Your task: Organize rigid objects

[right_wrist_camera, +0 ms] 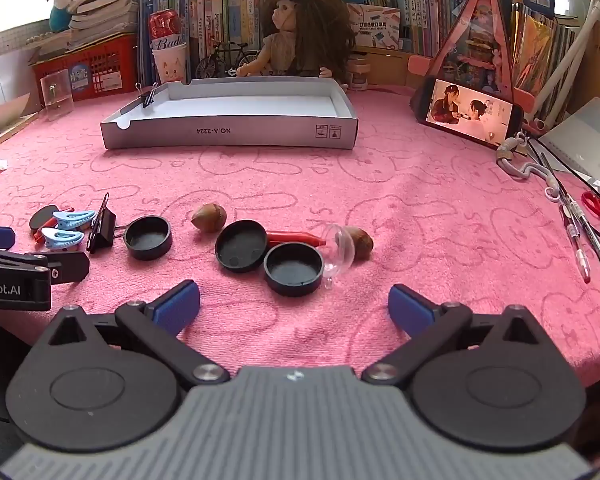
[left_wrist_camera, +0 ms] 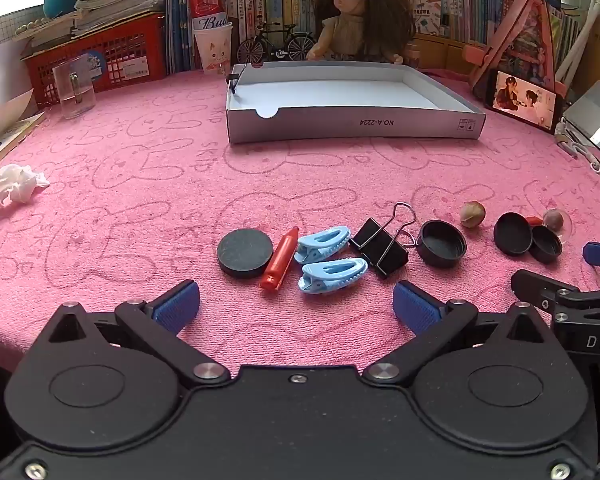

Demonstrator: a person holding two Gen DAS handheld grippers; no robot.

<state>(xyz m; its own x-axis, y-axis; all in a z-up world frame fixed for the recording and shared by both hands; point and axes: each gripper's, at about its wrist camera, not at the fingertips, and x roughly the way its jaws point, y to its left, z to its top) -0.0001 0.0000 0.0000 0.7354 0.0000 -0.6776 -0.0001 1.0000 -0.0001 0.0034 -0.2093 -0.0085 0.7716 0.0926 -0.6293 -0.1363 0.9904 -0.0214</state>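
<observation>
Ahead of the right tongs, a red crayon (right_wrist_camera: 300,237) lies half hidden behind two black caps (right_wrist_camera: 242,251); a clear dome (right_wrist_camera: 340,252) partly screens one nut (right_wrist_camera: 360,242).

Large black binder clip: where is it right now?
The large black binder clip lies on the pink cloth between the blue clips and an open black cap; left side in the right-wrist view.

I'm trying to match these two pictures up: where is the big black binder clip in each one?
Left wrist view: the black binder clip lies right of centre, just right of the two blue clips.
Right wrist view: the same clip sits far left, seen edge-on, right of the blue clips.
Shared landmark: the grey cardboard tray beyond it.
</observation>
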